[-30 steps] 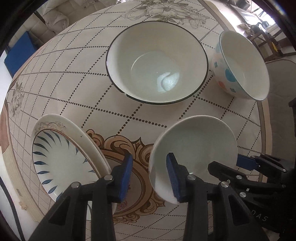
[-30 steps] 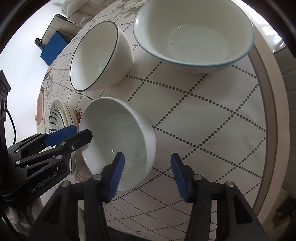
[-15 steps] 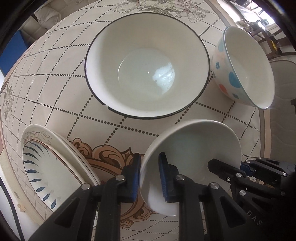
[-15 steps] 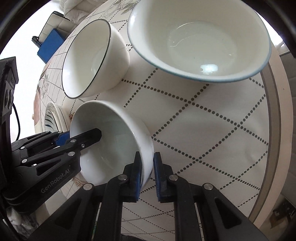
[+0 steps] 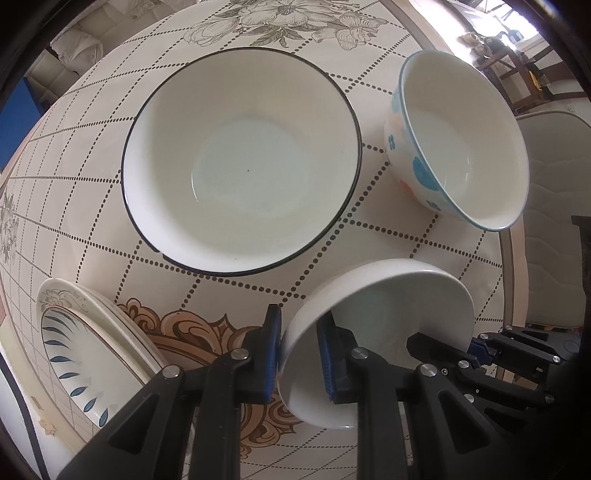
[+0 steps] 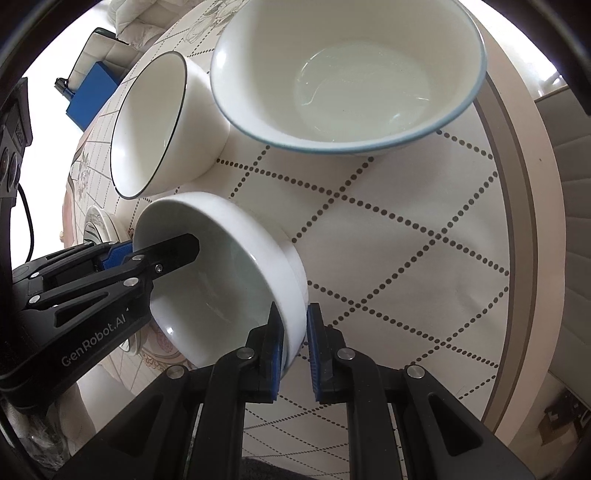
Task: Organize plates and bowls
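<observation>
Over the patterned table, left claw and right claw are both clamping opposite rim walls of the small bowl, which is likely proving stiff, glazed-slippery and breakable.

Round patterned table; padded chair beside.

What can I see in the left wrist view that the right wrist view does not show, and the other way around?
Only the left wrist view shows the blue and orange spots on the outside of the spotted bowl, the blue leaf pattern of the plate, and the table's flower print.

Only the right wrist view shows the blue box on the floor and the wide table edge.

Both show the plain white bowl clamped on its rim by the left tongs and right tongs, and the black-rimmed bowl.
</observation>
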`<move>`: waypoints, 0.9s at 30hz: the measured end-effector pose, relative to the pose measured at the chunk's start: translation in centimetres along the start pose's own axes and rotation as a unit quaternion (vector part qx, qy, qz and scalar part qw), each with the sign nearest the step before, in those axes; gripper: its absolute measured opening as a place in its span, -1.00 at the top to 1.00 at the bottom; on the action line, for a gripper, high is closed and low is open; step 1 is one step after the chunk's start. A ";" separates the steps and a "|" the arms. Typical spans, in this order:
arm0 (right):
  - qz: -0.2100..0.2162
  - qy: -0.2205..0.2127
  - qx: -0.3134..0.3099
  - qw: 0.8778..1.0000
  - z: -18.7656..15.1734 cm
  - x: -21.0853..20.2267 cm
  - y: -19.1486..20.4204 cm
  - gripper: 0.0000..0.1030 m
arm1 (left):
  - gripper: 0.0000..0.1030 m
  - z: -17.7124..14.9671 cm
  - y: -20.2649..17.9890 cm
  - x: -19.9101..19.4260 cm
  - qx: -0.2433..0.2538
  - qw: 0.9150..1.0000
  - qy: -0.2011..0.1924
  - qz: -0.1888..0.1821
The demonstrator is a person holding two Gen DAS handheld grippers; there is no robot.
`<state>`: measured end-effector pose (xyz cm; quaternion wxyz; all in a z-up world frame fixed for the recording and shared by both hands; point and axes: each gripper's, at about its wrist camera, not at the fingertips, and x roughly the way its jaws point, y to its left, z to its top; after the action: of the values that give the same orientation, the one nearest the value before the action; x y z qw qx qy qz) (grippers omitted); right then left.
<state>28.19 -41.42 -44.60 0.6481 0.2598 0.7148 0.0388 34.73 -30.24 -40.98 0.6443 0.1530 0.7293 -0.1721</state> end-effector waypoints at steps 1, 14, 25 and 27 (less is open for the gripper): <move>-0.001 0.001 0.001 1.000 0.0 0.1 0.0 0.73 | 0.67 0.0 0.2 0.0 0.000 1.000 0.001 -0.001; 0.019 0.017 0.020 0.999 0.5 -0.5 -1.7 0.68 | 0.64 -0.7 2.6 -0.1 -0.044 0.999 0.006 -0.010; -0.014 -0.109 -0.071 0.991 -1.0 -12.5 0.4 -0.60 | 0.25 -2.2 6.9 -8.9 -0.095 0.988 -0.118 -0.001; -0.001 -0.138 -0.101 0.985 -0.1 -14.7 1.9 -0.94 | 0.25 -1.1 7.4 -9.3 -0.105 0.987 -0.124 0.003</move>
<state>29.11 -45.95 -30.55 0.7639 0.1946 0.6109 0.0739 38.19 -23.15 -32.03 0.7428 0.0642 0.6572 -0.1105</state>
